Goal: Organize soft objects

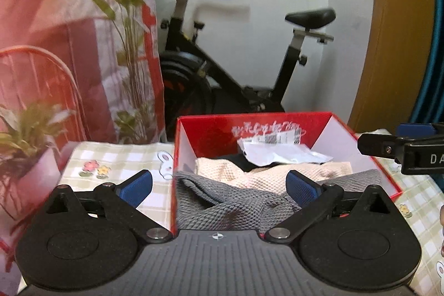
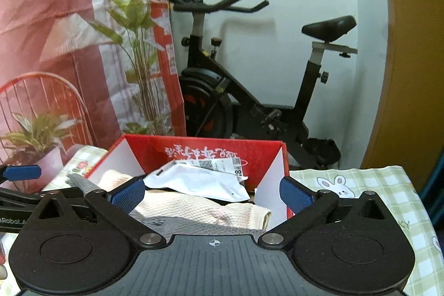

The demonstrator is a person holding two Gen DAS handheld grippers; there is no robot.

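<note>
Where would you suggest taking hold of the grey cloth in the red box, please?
Probably the raised fold of the grey cloth at the near end of the red box, coming from above: that ridge stands proud, and the beige cloth lies behind it.

bike: black exercise bike (image 2: pixel 249 90) against white wall
plant: small potted plant (image 1: pixel 30 146) left
tablecloth: green checked tablecloth (image 2: pixel 374 185), bunny print
curtain: pink curtain (image 1: pixel 55 18)

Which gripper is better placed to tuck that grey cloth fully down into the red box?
Probably left: the open left gripper sits over the grey cloth draping the red box near edge. The right gripper faces the cream cloth.
</note>
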